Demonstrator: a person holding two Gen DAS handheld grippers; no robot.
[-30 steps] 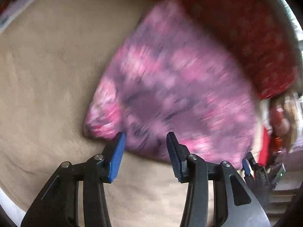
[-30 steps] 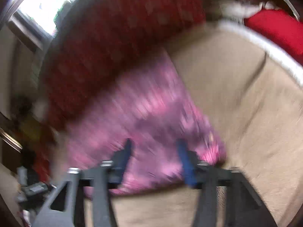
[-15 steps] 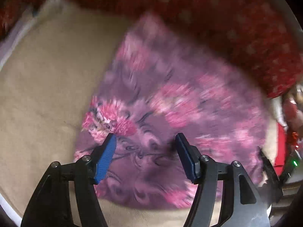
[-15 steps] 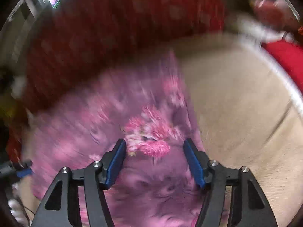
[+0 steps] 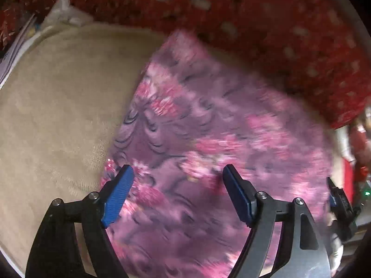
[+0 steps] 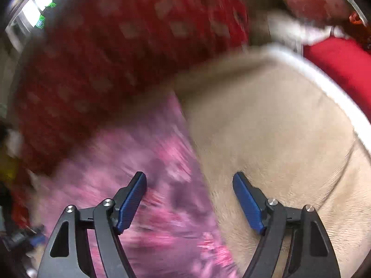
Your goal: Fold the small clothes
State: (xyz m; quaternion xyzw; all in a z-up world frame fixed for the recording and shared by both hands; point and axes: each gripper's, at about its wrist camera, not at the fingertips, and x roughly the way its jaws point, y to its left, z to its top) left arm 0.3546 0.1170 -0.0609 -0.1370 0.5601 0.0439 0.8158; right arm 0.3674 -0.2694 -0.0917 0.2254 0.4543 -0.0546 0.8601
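Beige plush blanket [image 5: 58, 120] covered the soft surface in both wrist views, with a red cloth dotted with pale flecks [image 5: 266, 23] bunched along its far edge from ten to two o'clock. On the blanket lay the small garment [image 5: 220, 143], purple with pink flowers, spread flat. Its fabric was blurred in both pictures, so the exact shape was hard to read.

In the left wrist view, the garment filled the centre and the four o'clock side, with the bare blanket toward nine o'clock. The left claw [image 5: 178, 194] hung above the garment's near part, its blue pads [image 5: 118, 197] spread wide with nothing between them but the cloth below; the pads did not press on it. Its jaws had just been opening. At four o'clock, a tip of the other tool showed at the garment's edge.

In the right wrist view, the garment [image 6: 139, 162] lay from the centre toward seven o'clock, and the blanket [image 6: 278, 139] stretched toward three o'clock, where it had a white border. The right claw [image 6: 190, 201] hovered over the garment's edge where it met the blanket, released, its jaws also just widened and gripping nothing. A plain red cushion [image 6: 343, 64] sat beyond the border at two o'clock.
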